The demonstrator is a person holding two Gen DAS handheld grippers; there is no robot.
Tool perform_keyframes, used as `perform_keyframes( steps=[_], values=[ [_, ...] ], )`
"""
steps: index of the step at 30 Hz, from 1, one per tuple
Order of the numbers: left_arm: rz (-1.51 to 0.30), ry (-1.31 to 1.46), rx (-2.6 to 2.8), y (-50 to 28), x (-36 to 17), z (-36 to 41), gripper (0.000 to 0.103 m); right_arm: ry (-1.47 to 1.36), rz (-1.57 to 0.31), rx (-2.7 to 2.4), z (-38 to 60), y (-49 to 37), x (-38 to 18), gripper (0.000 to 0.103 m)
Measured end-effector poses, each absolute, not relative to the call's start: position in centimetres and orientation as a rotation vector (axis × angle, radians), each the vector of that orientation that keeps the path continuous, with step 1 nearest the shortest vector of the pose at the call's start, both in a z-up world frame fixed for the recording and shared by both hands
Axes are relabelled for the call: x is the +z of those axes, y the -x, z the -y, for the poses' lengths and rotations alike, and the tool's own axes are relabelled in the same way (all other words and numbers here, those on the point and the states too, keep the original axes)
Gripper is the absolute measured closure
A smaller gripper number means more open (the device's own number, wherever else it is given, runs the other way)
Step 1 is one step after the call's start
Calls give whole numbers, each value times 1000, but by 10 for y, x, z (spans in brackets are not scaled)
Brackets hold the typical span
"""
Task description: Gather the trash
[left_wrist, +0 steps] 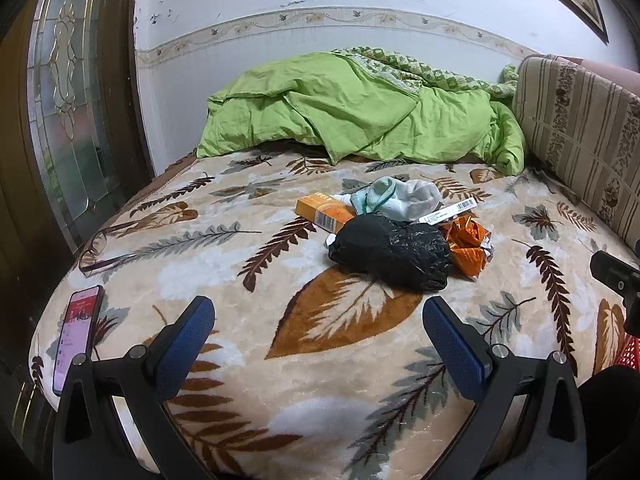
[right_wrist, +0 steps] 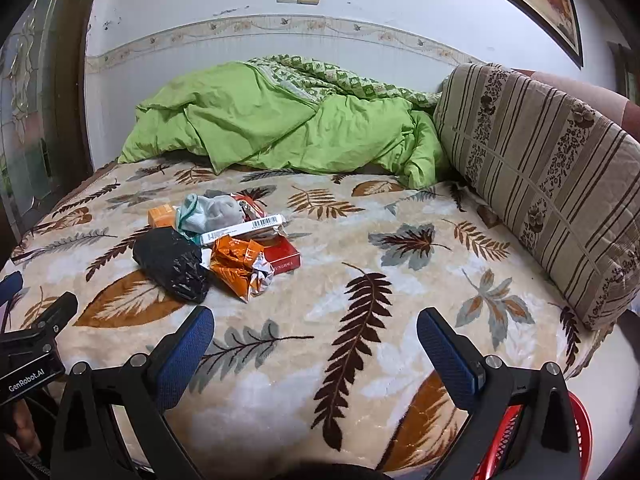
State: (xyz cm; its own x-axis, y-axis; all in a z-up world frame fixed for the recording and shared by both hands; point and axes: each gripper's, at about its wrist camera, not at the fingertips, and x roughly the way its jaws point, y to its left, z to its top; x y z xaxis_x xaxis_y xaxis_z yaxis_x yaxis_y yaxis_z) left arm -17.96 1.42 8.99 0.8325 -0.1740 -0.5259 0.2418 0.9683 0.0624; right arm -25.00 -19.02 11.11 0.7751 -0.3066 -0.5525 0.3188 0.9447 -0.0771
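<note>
Only the left wrist view shows a phone (left_wrist: 78,334) and a pair of glasses (left_wrist: 98,250) near the bed's left edge; only the right wrist view shows a red cigarette pack (right_wrist: 285,258) and a red basket (right_wrist: 576,432) below the bed's near edge. The left gripper (left_wrist: 318,330) and right gripper (right_wrist: 316,340) both hover with jaws spread wide, holding nothing. The trash lies mid-bed in one heap: a black bag (left_wrist: 394,252), a crumpled orange wrapper (right_wrist: 240,266), an orange box (left_wrist: 324,212), a white barcoded box (right_wrist: 244,229) and a sock (left_wrist: 404,196). Bare leaf-patterned blanket (right_wrist: 360,360) stretches between grippers and heap. A green quilt (left_wrist: 360,108) sits behind, a striped cushion (right_wrist: 540,184) on the right.
</note>
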Motion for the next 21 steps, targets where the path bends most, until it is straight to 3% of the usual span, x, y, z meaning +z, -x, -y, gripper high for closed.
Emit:
perform_keyframes(
  steps=[21],
  values=[
    [-542, -130, -218, 180, 86, -14, 0, -43, -620, -335, 194, 248, 108, 1]
  ],
)
